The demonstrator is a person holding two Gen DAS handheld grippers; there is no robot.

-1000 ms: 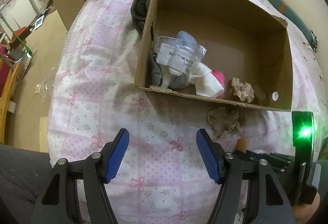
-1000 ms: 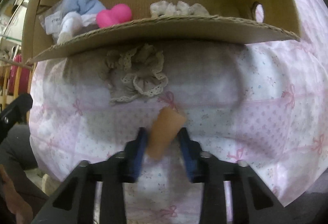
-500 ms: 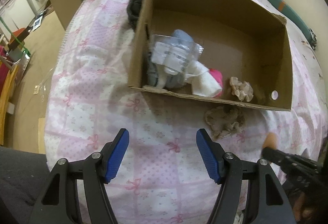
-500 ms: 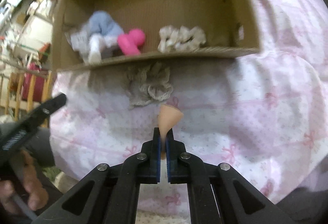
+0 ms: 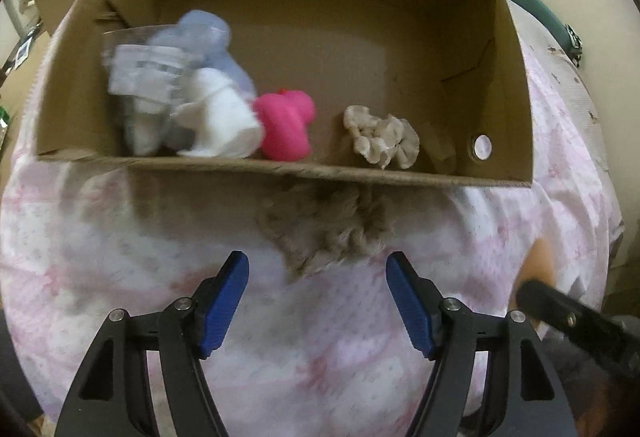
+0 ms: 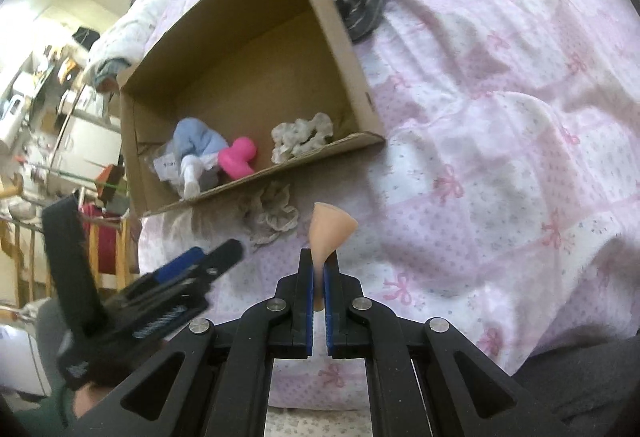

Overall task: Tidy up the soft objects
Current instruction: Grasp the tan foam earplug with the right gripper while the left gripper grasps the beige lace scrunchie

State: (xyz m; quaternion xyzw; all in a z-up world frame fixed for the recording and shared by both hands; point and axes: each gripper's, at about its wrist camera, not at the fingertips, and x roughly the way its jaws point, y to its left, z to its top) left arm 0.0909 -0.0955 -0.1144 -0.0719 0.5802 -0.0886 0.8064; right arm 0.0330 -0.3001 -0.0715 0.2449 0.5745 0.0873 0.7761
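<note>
A grey lace scrunchie [image 5: 326, 229] lies on the pink bedspread just in front of the cardboard box [image 5: 514, 49]; it also shows in the right wrist view [image 6: 272, 217]. My left gripper [image 5: 318, 293] is open, its blue pads on either side of the scrunchie's near edge, just short of it. My right gripper [image 6: 318, 269] is shut on a peach makeup sponge [image 6: 330, 233], squeezed flat, held above the bedspread to the right of the scrunchie. In the box lie a cream scrunchie [image 5: 382, 141], a pink sponge [image 5: 286, 125], a white sock [image 5: 218, 121] and a bagged blue item [image 5: 204, 37].
A dark striped cloth [image 6: 356, 5] lies on the bedspread [image 6: 500, 157] behind the box. The bed's edge drops off on the left, with furniture and clutter [image 6: 48, 125] beyond. A teal object [image 5: 540, 9] lies on the far right.
My left gripper moved forward and down, close to the grey scrunchie. My right gripper closed on the peach sponge, lifted and swung to the right, away from the box.
</note>
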